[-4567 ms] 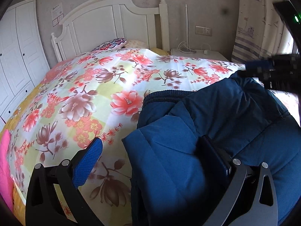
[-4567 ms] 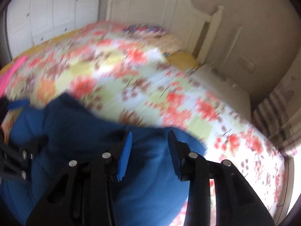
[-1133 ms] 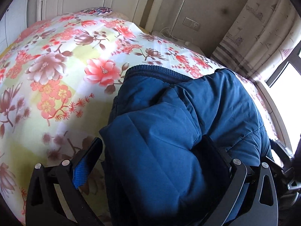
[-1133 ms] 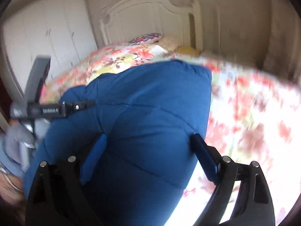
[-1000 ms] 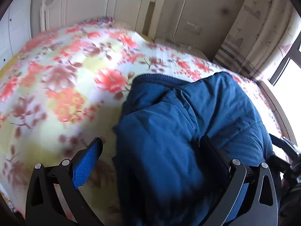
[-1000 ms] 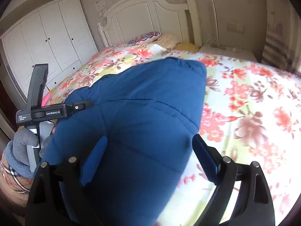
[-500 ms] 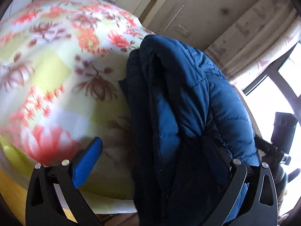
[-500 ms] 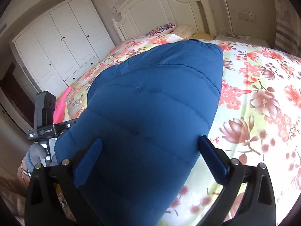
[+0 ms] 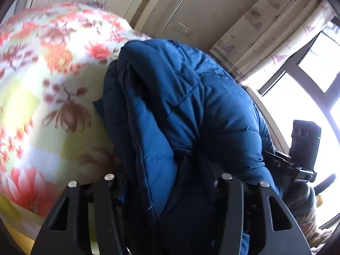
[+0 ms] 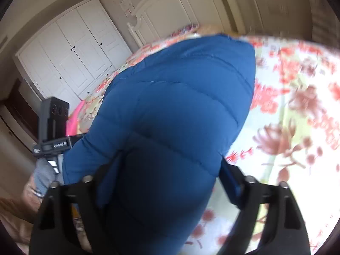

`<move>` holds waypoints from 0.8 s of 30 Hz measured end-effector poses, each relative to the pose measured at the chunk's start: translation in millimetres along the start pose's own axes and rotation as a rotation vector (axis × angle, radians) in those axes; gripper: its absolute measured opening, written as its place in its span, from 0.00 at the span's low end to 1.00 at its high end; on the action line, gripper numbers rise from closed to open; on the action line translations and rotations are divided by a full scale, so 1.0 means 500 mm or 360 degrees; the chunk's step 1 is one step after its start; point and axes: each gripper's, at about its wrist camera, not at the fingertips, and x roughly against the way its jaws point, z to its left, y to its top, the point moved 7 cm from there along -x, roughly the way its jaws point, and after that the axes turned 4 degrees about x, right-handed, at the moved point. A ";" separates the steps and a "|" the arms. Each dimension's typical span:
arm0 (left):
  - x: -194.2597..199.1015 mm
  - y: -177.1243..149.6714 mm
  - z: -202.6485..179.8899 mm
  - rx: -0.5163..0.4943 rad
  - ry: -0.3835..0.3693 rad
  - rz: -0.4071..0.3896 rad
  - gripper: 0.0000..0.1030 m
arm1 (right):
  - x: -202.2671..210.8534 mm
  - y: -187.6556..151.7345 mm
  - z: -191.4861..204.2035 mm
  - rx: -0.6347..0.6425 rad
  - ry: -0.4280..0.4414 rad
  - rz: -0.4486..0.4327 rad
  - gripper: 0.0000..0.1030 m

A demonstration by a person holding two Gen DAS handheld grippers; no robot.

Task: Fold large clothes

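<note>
Both claws clamped on the one puffy navy-blue quilted down jacket, bundled on the near edge of the bed with the floral red-and-yellow bedspread. My left claw pinches the thick stacked layers; my right claw grips the other side with its jaws spread by the padding. I'd guess two-sided hold stops the fold from springing open. Count: one jacket, two claws.
</note>
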 end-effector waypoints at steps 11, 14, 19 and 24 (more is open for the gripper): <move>-0.122 0.204 -0.201 -0.0203 -0.0091 -0.0144 0.29 | 0.117 0.155 -0.165 0.0067 -0.0393 -0.0405 0.51; -0.187 0.264 -0.245 -0.0229 -0.0097 -0.0155 0.29 | 0.124 0.203 -0.255 0.0033 -0.0459 -0.0418 0.52; -0.391 0.284 -0.216 -0.0230 0.0172 0.0056 0.37 | 0.028 0.165 -0.429 -0.0197 -0.0578 -0.0216 0.68; -0.375 0.273 -0.198 -0.0165 0.0171 -0.0081 0.47 | 0.047 0.160 -0.421 -0.0260 -0.0675 -0.0238 0.85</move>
